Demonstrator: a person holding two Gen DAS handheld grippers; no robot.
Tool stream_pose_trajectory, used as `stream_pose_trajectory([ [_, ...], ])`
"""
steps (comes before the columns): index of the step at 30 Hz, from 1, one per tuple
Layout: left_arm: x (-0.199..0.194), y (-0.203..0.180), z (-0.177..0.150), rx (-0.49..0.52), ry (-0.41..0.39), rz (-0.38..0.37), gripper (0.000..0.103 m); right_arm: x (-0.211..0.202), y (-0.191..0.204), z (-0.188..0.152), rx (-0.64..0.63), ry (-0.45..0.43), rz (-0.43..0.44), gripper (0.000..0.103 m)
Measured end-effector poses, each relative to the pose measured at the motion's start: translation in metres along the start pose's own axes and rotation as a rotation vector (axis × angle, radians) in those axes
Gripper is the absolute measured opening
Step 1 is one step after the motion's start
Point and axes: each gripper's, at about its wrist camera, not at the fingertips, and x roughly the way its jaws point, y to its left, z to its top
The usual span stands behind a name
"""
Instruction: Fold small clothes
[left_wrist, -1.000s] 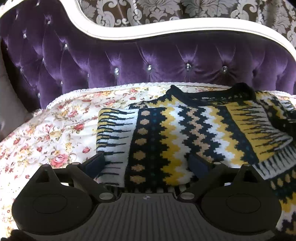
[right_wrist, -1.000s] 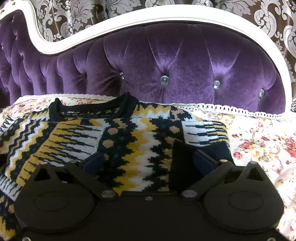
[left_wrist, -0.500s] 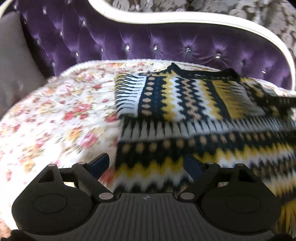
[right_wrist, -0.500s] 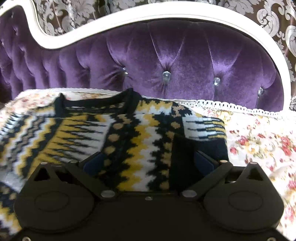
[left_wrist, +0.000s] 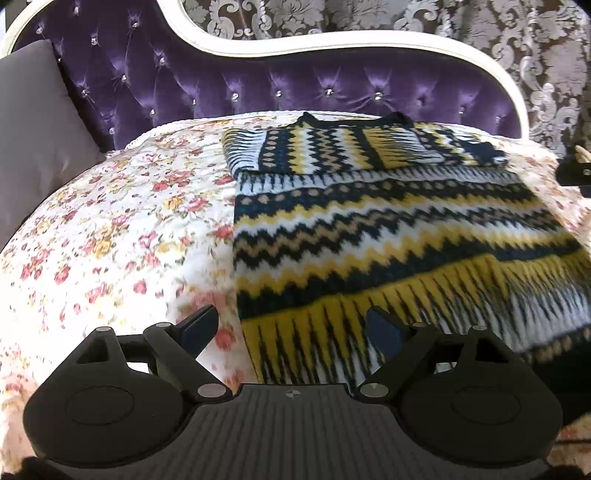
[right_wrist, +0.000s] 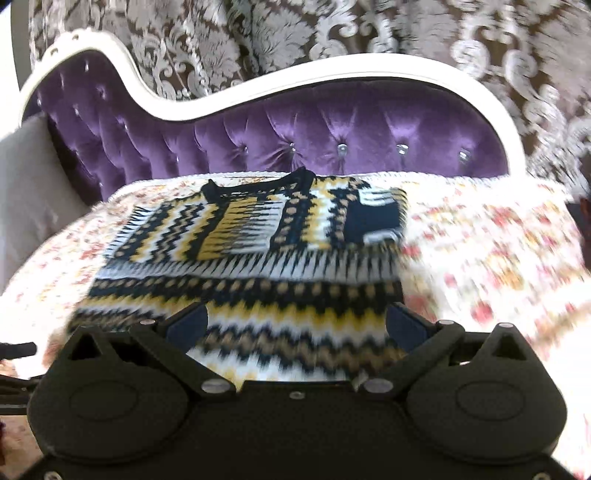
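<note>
Both claws gape wide, left (left_wrist: 291, 328), right (right_wrist: 295, 325); only left view shows sweater (left_wrist: 388, 229) hem.

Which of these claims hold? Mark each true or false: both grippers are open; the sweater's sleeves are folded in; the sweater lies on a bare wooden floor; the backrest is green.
1. Both the left gripper and the right gripper are open. True.
2. The sweater has its sleeves folded across the chest. True.
3. The sweater lies on a bare wooden floor. False: it lies on a floral cover.
4. The backrest is green. False: it is purple, tufted.
</note>
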Motion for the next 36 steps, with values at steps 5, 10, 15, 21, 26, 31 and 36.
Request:
stream_pose_trajectory([
  [5, -0.017, -0.007, -0.025, -0.001, -0.010, -0.016, 0.087, -0.037, -0.001, -0.028, 0.041, -0.018, 0.002, 0.102],
  [10, -0.032, -0.013, -0.045, 0.003, -0.030, -0.016, 0.087, -0.056, -0.001, -0.058, 0.096, 0.016, -0.005, 0.102],
  [15, -0.041, -0.016, -0.065, 0.021, -0.067, -0.026, 0.087, -0.062, 0.008, -0.086, 0.120, 0.067, 0.012, 0.102],
  [21, -0.045, -0.018, -0.079, 0.051, -0.106, -0.034, 0.087, -0.061, 0.011, -0.108, 0.117, 0.119, -0.003, 0.102],
  [26, -0.044, -0.020, -0.082, 0.059, -0.112, -0.041, 0.087, -0.060, 0.002, -0.112, 0.170, 0.131, 0.019, 0.102],
  [31, -0.044, -0.018, -0.082, 0.033, -0.111, -0.048, 0.087, -0.055, 0.001, -0.111, 0.185, 0.142, 0.052, 0.102],
  [36, -0.040, -0.015, -0.081, 0.007, -0.080, -0.067, 0.087, -0.048, 0.003, -0.110, 0.171, 0.171, 0.083, 0.102],
])
